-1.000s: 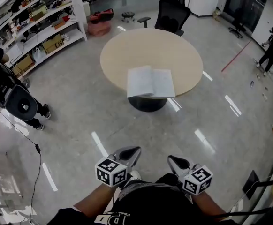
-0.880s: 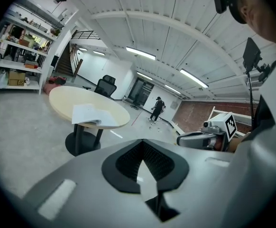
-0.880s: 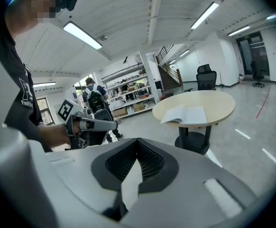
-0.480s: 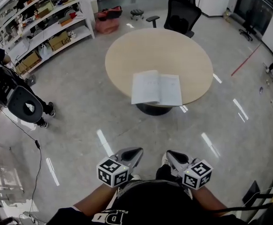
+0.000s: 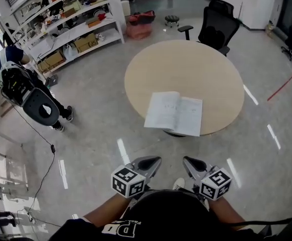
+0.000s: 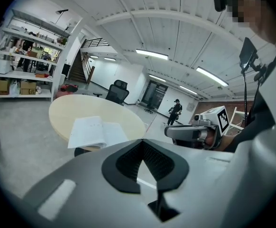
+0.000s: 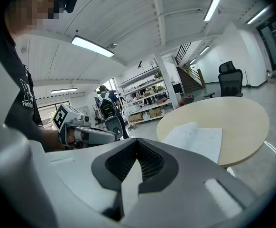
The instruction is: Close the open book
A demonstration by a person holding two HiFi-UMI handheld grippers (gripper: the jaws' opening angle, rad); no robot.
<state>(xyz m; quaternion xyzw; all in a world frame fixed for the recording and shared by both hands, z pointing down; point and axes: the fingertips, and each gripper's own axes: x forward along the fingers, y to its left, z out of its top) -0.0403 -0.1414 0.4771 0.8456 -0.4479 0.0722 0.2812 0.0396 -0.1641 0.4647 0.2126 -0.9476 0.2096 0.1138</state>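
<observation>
An open white book point(image 5: 174, 113) lies flat at the near edge of a round beige table point(image 5: 186, 69). Both grippers are held low in front of the person, well short of the table. My left gripper point(image 5: 153, 160) is shut and empty, pointing toward the book. My right gripper point(image 5: 186, 161) beside it looks shut too, nothing in it. In the left gripper view the book point(image 6: 93, 131) shows beyond the closed tips point(image 6: 142, 140), left of centre. The right gripper view has the book point(image 7: 195, 139) to the right of its closed tips point(image 7: 137, 140).
Stocked shelves point(image 5: 65, 19) run along the back left. A person with a backpack point(image 5: 20, 84) stands at left, a cable point(image 5: 40, 169) trailing over the floor. A black office chair point(image 5: 217, 19), a stool point(image 5: 172, 19) and a red bag point(image 5: 138, 18) stand behind the table.
The table and book have come nearer and shifted right in the head view as the person walks toward them. Both grippers stay shut, side by side.
</observation>
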